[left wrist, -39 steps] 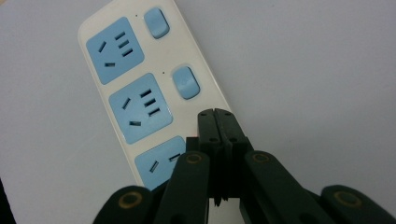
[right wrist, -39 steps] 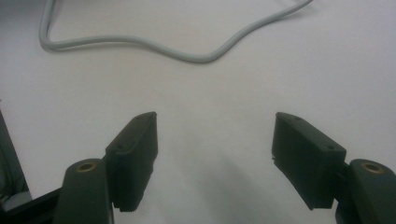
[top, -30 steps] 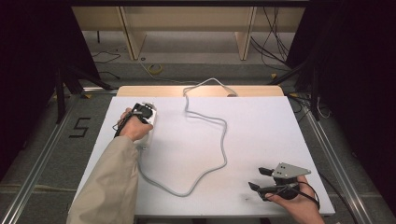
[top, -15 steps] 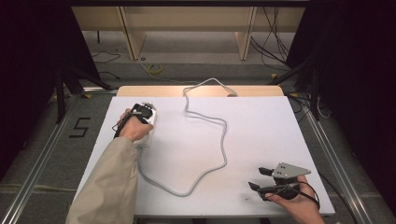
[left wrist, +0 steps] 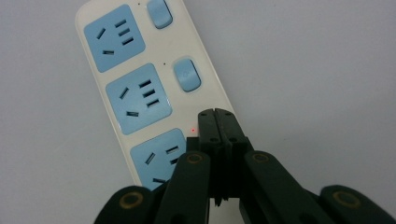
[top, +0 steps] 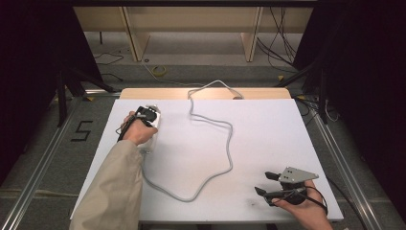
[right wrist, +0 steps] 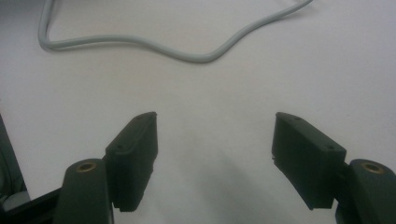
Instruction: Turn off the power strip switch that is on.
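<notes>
A cream power strip [left wrist: 140, 70] with blue sockets and blue rocker switches lies on the white table [top: 268, 124] at the left. In the high view the strip [top: 154, 125] is partly under the person's left hand. My left gripper [left wrist: 215, 114] is shut, jaws pressed together with nothing between them, its tips over the strip's edge beside the lowest socket, just below the second switch [left wrist: 187, 74]. A small red light [left wrist: 193, 129] glows by the tips. The left gripper [top: 149, 115] points down at the strip. My right gripper [top: 262, 182] rests open near the front right; nothing lies between its jaws [right wrist: 215, 140].
The strip's grey cable [top: 230, 143] loops across the middle of the table to the far edge, and a bend of the cable [right wrist: 187, 53] lies ahead of the right gripper. Wooden shelving legs and floor cables stand beyond the table.
</notes>
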Demonstrator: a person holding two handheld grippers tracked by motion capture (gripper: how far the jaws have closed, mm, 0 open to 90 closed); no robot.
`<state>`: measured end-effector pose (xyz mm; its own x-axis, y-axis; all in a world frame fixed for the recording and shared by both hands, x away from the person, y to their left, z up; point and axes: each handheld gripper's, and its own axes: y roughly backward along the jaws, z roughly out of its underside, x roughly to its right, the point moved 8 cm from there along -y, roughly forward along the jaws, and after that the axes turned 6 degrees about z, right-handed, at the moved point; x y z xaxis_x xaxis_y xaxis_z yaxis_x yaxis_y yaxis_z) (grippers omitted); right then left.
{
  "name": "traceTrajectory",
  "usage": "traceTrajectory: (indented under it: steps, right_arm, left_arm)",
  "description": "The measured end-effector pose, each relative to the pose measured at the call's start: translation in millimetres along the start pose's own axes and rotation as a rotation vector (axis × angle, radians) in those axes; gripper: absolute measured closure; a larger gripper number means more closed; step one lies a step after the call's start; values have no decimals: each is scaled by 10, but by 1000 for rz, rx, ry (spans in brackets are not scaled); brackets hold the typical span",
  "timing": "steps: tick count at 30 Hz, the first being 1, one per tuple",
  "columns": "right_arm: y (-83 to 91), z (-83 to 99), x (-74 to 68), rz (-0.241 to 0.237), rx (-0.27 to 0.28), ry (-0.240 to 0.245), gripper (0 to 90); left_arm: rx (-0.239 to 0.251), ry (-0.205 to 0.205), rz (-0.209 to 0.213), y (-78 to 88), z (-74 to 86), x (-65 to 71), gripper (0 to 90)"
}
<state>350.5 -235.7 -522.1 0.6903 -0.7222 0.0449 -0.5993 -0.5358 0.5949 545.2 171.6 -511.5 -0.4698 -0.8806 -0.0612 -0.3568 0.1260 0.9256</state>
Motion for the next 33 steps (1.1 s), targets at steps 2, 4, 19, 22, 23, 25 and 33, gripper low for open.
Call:
traceTrajectory:
  steps: [2,4,19,22,23,25,33]
  right_arm:
    - [-2,1,-4,0,-1,0,323]
    - [-4,1,-4,-1,-1,1,323]
    - [-2,-6,-13,-2,1,4,323]
    - [0,-6,-7,0,1,1,323]
    - [-1,-7,-6,0,1,1,323]
    - [-3,-6,-7,0,0,1,323]
    - [-5,-6,-10,-1,-1,5,323]
  left_arm:
    - [3,6,2,-1,2,1,899]
    - [-1,-2,-3,-1,0,4,899]
    - [-2,16,24,-3,16,51,899]
    - [-7,3,-12,0,33,3,899]
    - [2,10,-8,1,30,-10,899]
    - [11,22,5,0,31,-14,899]
    - [12,19,7,4,39,-16,899]
